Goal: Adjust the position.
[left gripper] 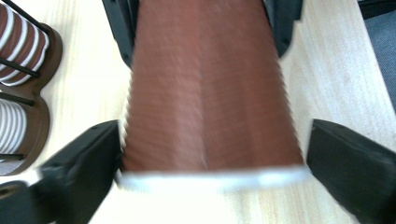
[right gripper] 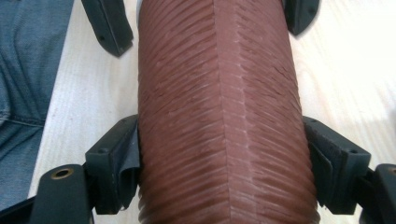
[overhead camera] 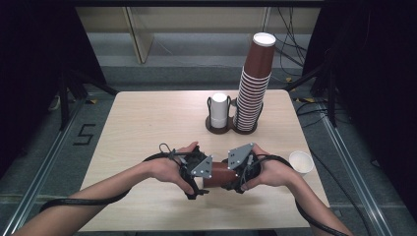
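Brown cup (overhead camera: 220, 175) lies level above the bench (overhead camera: 147, 123) at 6 o'clock, between both tools. Right tool (right gripper: 224, 158) clamps its ribbed wall; left tool (left gripper: 210, 154) stands wide, right jaw clear of the rim — one-sided hold. Risk: squeeze crushes the wall, cup slips out.

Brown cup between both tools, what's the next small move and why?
Probably draw the left tool back off the brown cup: its jaws stand apart from the cup's white rim, while the right tool is clamped on the ribbed wall and can carry it alone.
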`<state>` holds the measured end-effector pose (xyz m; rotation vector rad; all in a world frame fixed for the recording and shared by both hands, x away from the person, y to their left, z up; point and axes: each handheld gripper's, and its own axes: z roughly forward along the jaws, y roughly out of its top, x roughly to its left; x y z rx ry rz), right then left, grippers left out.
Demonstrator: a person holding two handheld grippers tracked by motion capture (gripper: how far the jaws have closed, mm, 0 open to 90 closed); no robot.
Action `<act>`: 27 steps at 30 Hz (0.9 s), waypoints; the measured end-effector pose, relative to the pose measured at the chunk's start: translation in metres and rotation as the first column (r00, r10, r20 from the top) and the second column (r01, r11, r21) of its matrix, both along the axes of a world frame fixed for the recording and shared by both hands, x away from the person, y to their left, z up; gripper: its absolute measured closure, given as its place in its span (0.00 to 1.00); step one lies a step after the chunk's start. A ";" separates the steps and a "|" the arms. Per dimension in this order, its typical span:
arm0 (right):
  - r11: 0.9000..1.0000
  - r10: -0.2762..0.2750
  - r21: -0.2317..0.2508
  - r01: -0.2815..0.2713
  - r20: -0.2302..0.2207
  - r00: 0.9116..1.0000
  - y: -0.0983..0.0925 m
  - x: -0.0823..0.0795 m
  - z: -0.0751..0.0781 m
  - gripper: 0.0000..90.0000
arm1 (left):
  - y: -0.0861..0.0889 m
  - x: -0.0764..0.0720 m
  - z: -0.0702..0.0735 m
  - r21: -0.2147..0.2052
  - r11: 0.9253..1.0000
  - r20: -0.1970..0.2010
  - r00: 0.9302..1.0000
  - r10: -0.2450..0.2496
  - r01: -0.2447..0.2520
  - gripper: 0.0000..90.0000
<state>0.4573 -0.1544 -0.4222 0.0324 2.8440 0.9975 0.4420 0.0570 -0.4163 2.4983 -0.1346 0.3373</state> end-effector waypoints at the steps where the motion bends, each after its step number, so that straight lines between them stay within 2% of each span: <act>1: 1.000 0.000 0.000 0.000 0.000 1.000 0.000 0.000 0.000 0.25 | 0.000 0.000 0.000 0.000 1.000 0.000 1.000 0.000 0.000 0.00; 2: 1.000 -0.001 0.027 0.001 -0.003 1.000 -0.005 0.000 0.000 0.25 | 0.005 0.001 -0.001 -0.005 1.000 -0.002 1.000 0.014 -0.014 0.00; 4: 0.999 0.001 0.035 0.000 -0.009 1.000 -0.008 0.000 -0.001 0.25 | 0.007 0.001 -0.002 -0.016 1.000 -0.006 1.000 0.026 -0.026 0.00; 5: 0.999 -0.001 0.038 0.001 0.009 1.000 -0.010 0.000 -0.002 0.25 | 0.010 0.002 -0.003 -0.011 1.000 -0.001 1.000 0.026 -0.026 0.00; 6: 0.999 -0.015 0.046 0.015 -0.014 1.000 -0.013 -0.001 -0.005 0.25 | 0.013 0.001 -0.005 -0.026 0.999 -0.015 0.999 0.040 -0.040 0.00; 7: 0.998 -0.019 0.055 0.021 -0.023 1.000 -0.015 -0.002 -0.007 0.25 | 0.015 0.002 -0.006 -0.011 0.999 -0.006 0.999 0.037 -0.037 0.00; 8: 0.998 -0.025 0.062 0.026 -0.020 1.000 -0.017 -0.002 -0.008 0.25 | 0.017 0.002 -0.007 -0.034 0.998 -0.013 0.998 0.055 -0.055 0.00; 9: 0.997 -0.032 0.069 0.033 -0.015 0.999 -0.019 -0.003 -0.010 0.25 | 0.020 0.003 -0.007 -0.039 0.998 -0.006 0.998 0.057 -0.057 0.00; 10: 0.996 -0.035 0.084 0.034 0.005 0.999 -0.021 -0.003 -0.010 0.25 | 0.022 0.004 -0.006 -0.073 0.995 -0.009 0.997 0.074 -0.075 0.00; 11: 0.994 -0.059 0.095 0.058 0.003 0.998 -0.023 -0.004 -0.011 0.25 | 0.025 0.004 -0.004 -0.095 0.992 -0.018 0.997 0.077 -0.078 0.00; 12: 0.988 -0.080 0.138 0.076 0.018 0.997 -0.025 -0.006 -0.012 0.25 | 0.030 0.004 -0.003 -0.164 0.981 -0.027 0.994 0.105 -0.108 0.00; 14: 0.985 -0.090 0.151 0.088 0.008 0.996 -0.026 -0.007 -0.013 0.25 | 0.032 0.003 -0.003 -0.174 0.978 -0.032 0.993 0.112 -0.116 0.00; 15: 0.984 -0.094 0.156 0.091 0.017 0.995 -0.026 -0.008 -0.014 0.25 | 0.034 0.003 -0.003 -0.173 0.978 -0.030 0.993 0.112 -0.115 0.00; 16: 0.981 -0.114 0.164 0.106 0.042 0.993 -0.028 -0.008 -0.015 0.25 | 0.038 0.002 -0.005 -0.191 0.973 -0.042 0.991 0.124 -0.130 0.00; 17: 0.980 -0.110 0.171 0.098 0.059 0.992 -0.028 -0.007 -0.016 0.25 | 0.040 0.001 -0.006 -0.202 0.969 -0.050 0.990 0.132 -0.140 0.00; 18: 0.976 -0.131 0.184 0.120 0.045 0.990 -0.028 -0.009 -0.016 0.25 | 0.042 0.001 -0.006 -0.202 0.969 -0.056 0.990 0.132 -0.141 0.00; 19: 0.972 -0.138 0.200 0.128 0.037 0.990 -0.029 -0.010 -0.017 0.25 | 0.044 0.000 -0.007 -0.219 0.964 -0.067 0.988 0.140 -0.152 0.00; 20: 0.972 -0.138 0.200 0.128 0.037 0.990 -0.029 -0.010 -0.017 0.25 | 0.044 0.000 -0.007 -0.219 0.964 -0.067 0.988 0.140 -0.152 0.00; 21: 0.969 -0.134 0.215 0.117 0.062 0.989 -0.029 -0.009 -0.017 0.25 | 0.045 0.000 -0.008 -0.228 0.961 -0.078 0.987 0.143 -0.157 0.00; 22: 0.961 -0.153 0.241 0.136 0.056 0.987 -0.031 -0.011 -0.018 0.25 | 0.049 0.000 -0.009 -0.235 0.958 -0.085 0.985 0.151 -0.167 0.00; 23: 0.956 -0.165 0.251 0.150 0.041 0.985 -0.032 -0.012 -0.019 0.25 | 0.049 0.000 -0.009 -0.235 0.958 -0.085 0.985 0.151 -0.167 0.00; 24: 0.955 -0.167 0.257 0.150 0.046 0.985 -0.033 -0.012 -0.020 0.25 | 0.052 0.000 -0.010 -0.251 0.952 -0.103 0.983 0.154 -0.175 0.00; 27: 0.952 -0.180 0.261 0.161 0.050 0.982 -0.034 -0.012 -0.021 0.24 | 0.053 0.000 -0.010 -0.256 0.950 -0.113 0.981 0.156 -0.181 0.00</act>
